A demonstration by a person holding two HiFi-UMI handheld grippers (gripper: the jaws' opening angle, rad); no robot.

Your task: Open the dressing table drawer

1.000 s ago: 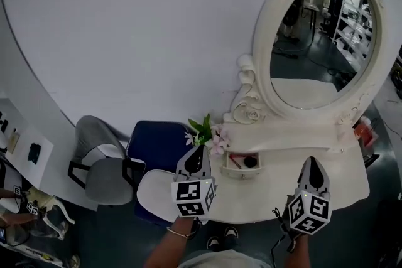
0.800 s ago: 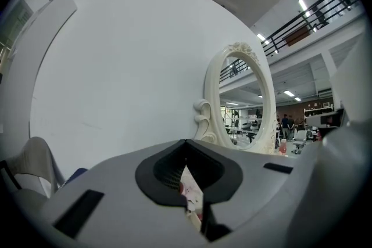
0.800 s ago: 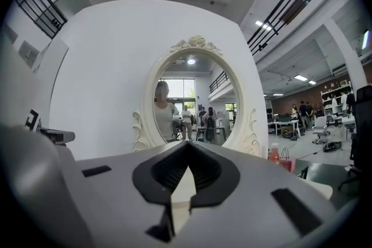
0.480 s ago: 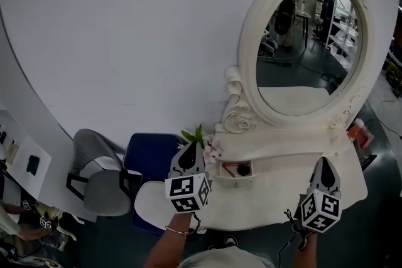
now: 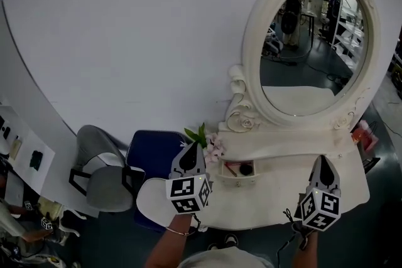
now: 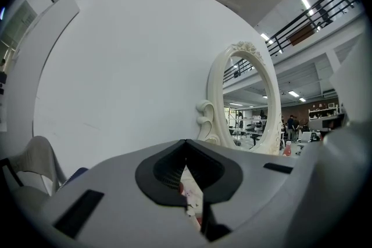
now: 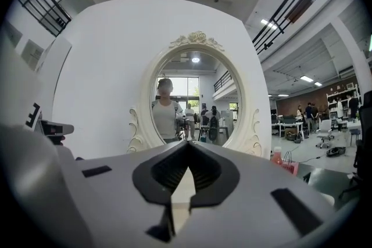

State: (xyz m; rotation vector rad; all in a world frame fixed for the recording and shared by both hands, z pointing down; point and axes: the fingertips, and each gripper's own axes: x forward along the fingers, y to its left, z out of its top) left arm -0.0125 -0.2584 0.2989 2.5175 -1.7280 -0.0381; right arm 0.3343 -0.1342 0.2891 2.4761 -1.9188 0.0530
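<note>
The cream dressing table [image 5: 282,191] carries a small drawer [image 5: 239,172] under its shelf. The drawer stands pulled out, with a red item and a dark round item inside. My left gripper [image 5: 192,147] hovers just left of the drawer, beside the pink flowers [image 5: 210,146], shut with nothing held. In the left gripper view its jaws [image 6: 186,142] meet at the tip. My right gripper [image 5: 322,160] hangs over the table's right end, well apart from the drawer, shut and empty. The right gripper view shows its jaws [image 7: 188,142] closed, facing the oval mirror [image 7: 189,96].
The big oval mirror [image 5: 311,47] rises at the table's back against a white wall. A grey chair [image 5: 103,169] and a blue seat [image 5: 154,147] stand to the left, and a white round stool [image 5: 151,198] is under my left arm. A red bottle [image 5: 364,133] sits at the table's right end.
My right gripper has drifted to the right along the table's front. The left gripper has barely shifted. The drawer stands open as before.
</note>
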